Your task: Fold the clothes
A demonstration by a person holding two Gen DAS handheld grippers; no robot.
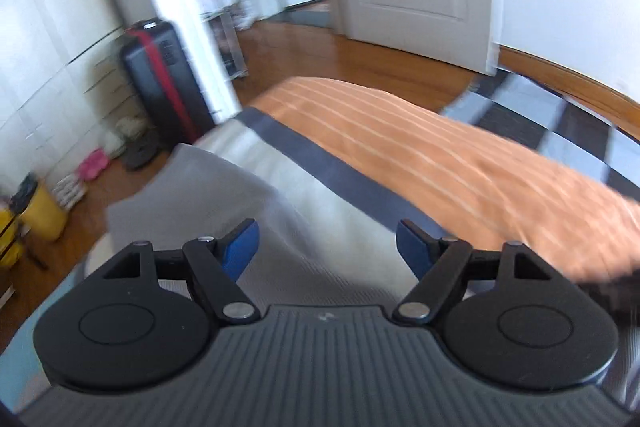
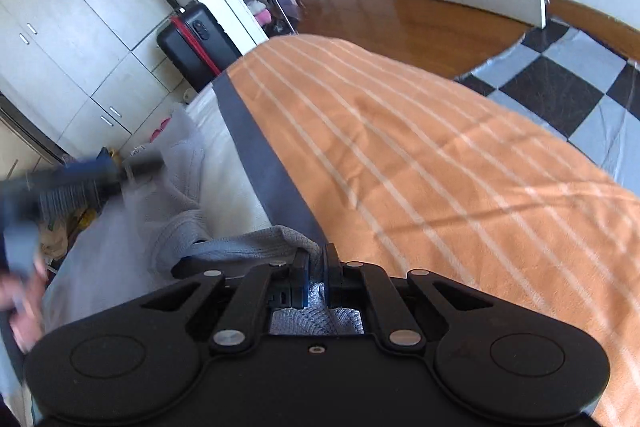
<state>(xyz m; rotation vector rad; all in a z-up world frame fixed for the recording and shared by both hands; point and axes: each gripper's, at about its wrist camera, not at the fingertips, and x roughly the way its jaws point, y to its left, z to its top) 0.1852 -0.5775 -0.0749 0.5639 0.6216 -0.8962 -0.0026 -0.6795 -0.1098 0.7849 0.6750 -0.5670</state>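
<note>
Between right gripper point(image 2: 318, 277) jaws, grey garment point(image 2: 256, 241).

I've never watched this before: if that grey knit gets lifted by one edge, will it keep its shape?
Probably not. The grey knit already bunches where the right gripper pinches it, so it looks floppy. Its loose folds on the bed suggest it would drape and sag. It seems light, since a small pinch holds it.

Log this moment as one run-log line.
task: fold clothes | left gripper: open, empty, above bed | right gripper: shut on grey knitted garment | surface: orange striped blanket
</note>
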